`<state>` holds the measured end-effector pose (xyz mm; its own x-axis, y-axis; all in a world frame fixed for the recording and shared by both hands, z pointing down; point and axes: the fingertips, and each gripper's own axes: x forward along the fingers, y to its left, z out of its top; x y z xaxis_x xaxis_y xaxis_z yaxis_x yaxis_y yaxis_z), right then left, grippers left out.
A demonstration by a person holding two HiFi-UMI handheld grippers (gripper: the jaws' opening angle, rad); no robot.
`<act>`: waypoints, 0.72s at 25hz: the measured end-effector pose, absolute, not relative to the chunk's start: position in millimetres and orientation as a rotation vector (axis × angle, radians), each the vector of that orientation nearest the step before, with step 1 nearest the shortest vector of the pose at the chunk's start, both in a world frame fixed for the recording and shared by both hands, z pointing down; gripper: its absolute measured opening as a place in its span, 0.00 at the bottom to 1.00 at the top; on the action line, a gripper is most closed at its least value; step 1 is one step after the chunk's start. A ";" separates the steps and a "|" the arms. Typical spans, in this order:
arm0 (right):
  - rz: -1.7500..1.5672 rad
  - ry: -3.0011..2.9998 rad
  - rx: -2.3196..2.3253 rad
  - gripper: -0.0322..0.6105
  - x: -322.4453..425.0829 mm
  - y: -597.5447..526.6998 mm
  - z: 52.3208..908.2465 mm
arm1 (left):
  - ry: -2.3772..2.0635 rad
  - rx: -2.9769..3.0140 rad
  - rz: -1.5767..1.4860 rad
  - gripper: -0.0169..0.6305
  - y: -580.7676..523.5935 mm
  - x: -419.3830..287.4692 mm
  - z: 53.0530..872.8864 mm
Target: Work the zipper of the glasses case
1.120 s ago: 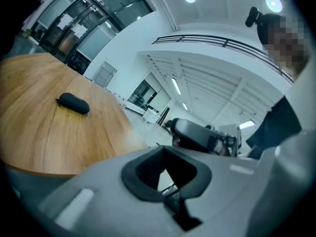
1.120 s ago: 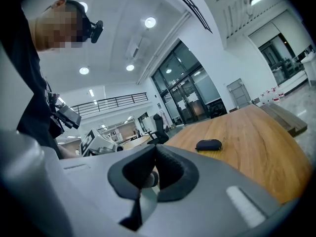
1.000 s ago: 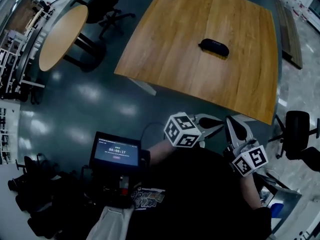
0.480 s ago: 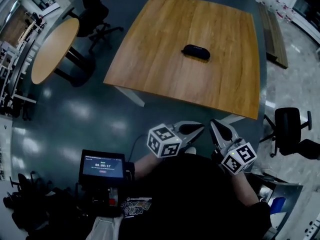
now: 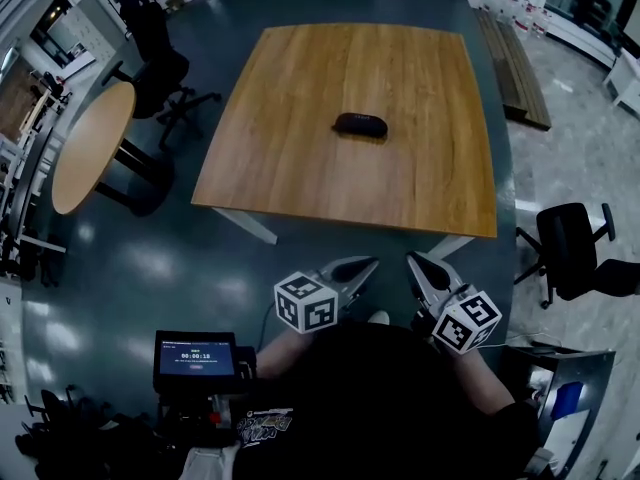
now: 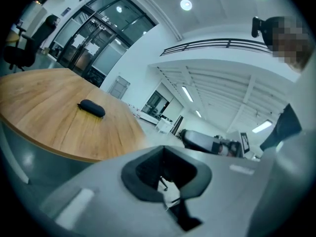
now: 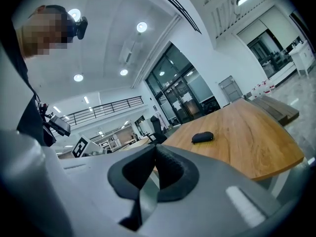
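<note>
- The glasses case (image 5: 360,125) lies zipped shut near the middle of the bench (image 5: 420,183), a little toward the bench's far edge. Nothing touches it.
- Both tongs hover off the bench, out past its near edge and over the floor, close to the person's body.
- The left tongs (image 5: 362,265) have their jaws pressed together with nothing between them. The left gripper view shows the dark pads meeting (image 6: 167,181), with the case (image 6: 92,108) well away on the bench top (image 6: 44,107).
- The right tongs (image 5: 415,261) are likewise fully closed and empty. In the right gripper view the pads touch (image 7: 153,174), and the case (image 7: 202,137) sits far off on the bench (image 7: 256,142).
- Compared with a second ago, the head view has swung. The bench then lay toward the upper right with a corner cut off, and it now sits nearly centred and lower, all four corners showing.
- The case has kept its spot on the bench, and only its place in the picture has slid left and down.
- The two tongs point at the bench's near edge as before, still side by side and still closed.
- The small screen (image 5: 195,360), further from the bench than the left tongs, has dropped lower in the view.
- The black office chair (image 5: 570,253) off the bench's right corner now shows more fully.
</note>
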<state>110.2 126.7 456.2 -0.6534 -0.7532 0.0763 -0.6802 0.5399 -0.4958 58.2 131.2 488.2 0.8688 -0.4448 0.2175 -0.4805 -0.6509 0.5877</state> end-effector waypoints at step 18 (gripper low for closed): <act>-0.783 2.664 -1.181 0.06 91.4 132.2 464.8 | -0.688 2.325 0.036 0.03 133.8 46.8 497.8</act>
<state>91.4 132.2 464.8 -0.6871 -0.7205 0.0936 -0.6566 0.5605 -0.5047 46.8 133.8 497.8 0.8584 -0.4675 0.2113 -0.4870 -0.6130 0.6222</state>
